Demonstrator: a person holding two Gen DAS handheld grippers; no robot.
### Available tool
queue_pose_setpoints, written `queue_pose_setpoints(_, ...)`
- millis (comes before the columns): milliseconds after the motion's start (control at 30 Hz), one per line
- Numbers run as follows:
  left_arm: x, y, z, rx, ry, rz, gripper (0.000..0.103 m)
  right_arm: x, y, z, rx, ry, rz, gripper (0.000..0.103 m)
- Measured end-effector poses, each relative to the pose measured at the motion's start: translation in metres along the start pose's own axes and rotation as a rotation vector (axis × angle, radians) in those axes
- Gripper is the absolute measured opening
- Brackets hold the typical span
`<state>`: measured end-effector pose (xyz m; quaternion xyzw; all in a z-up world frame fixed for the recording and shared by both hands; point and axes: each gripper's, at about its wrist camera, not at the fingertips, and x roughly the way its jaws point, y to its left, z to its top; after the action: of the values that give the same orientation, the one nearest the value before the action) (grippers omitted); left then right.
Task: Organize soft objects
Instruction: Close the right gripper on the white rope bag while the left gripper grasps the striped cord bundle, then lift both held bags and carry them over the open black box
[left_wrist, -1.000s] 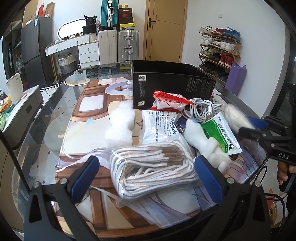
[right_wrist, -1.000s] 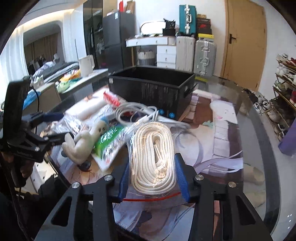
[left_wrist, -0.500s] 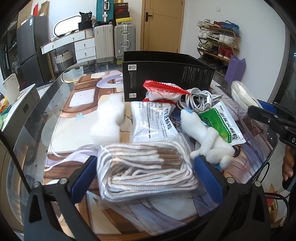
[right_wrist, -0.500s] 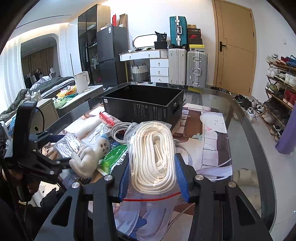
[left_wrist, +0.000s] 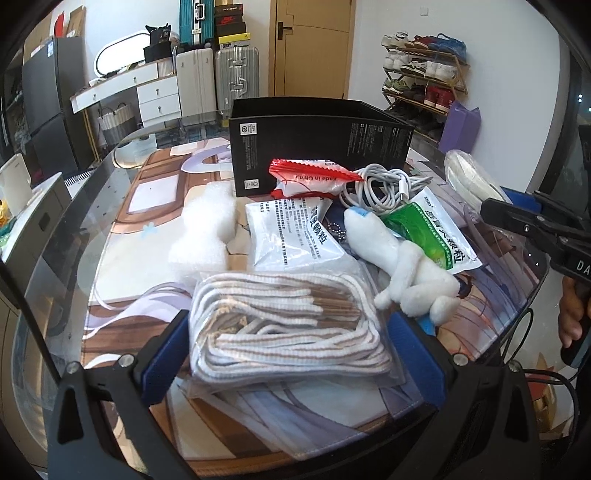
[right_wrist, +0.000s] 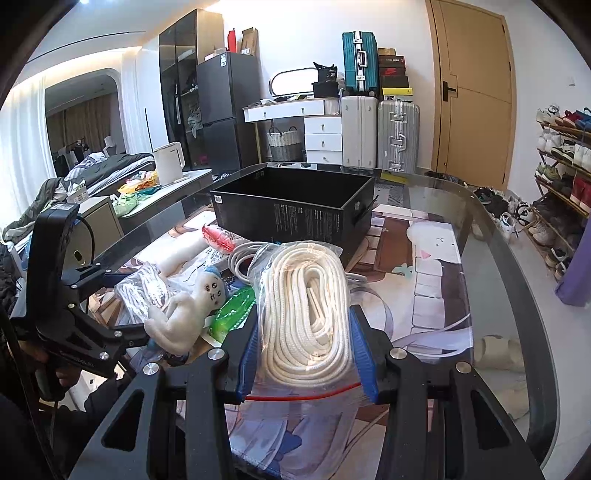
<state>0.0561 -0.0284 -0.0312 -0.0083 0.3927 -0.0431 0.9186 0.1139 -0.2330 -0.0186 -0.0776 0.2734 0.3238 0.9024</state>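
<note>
My left gripper (left_wrist: 291, 354) is shut on a clear bag of brown-and-white striped cord (left_wrist: 291, 325), held above the table's near edge. My right gripper (right_wrist: 308, 354) is shut on a clear zip bag of white rope (right_wrist: 306, 306), lifted above the table; this bag also shows in the left wrist view (left_wrist: 469, 177). An open black box (right_wrist: 295, 206) stands behind the pile. A white plush doll (left_wrist: 402, 269) lies between the grippers, with white sachet packs (left_wrist: 291, 236), a green pack (left_wrist: 432, 232), a red-and-white pack (left_wrist: 306, 177) and a coiled white cable (left_wrist: 384, 184).
White bubble wrap (left_wrist: 207, 236) lies left of the pile on the printed mat (left_wrist: 155, 192). The glass table's curved edge (right_wrist: 517, 280) runs on the right. Suitcases, a desk, a shoe rack and a door stand behind the table.
My right gripper has lifted the white rope bag higher above the table. My left gripper has raised the striped cord bag toward the camera and a little left.
</note>
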Motion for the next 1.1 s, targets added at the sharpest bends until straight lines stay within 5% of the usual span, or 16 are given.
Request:
queue_pose_setpoints(300,-0.01,-0.004,-0.001,0.043,-0.02,-0.044,0.085,0.001,0.003,0.003,-0.003,-0.006,0.003,0.045)
queue_pose_setpoints(600,-0.036,-0.003,0.006,0.046,-0.107,-0.054,0.084,-0.005,0.005,0.008,-0.001,-0.038,0.008,0.045)
queue_pose_setpoints(1100,-0.061,0.042,0.04,-0.095,-0.233,-0.042,0.084,-0.008,0.006,0.03,0.003,-0.077,0.007,0.045)
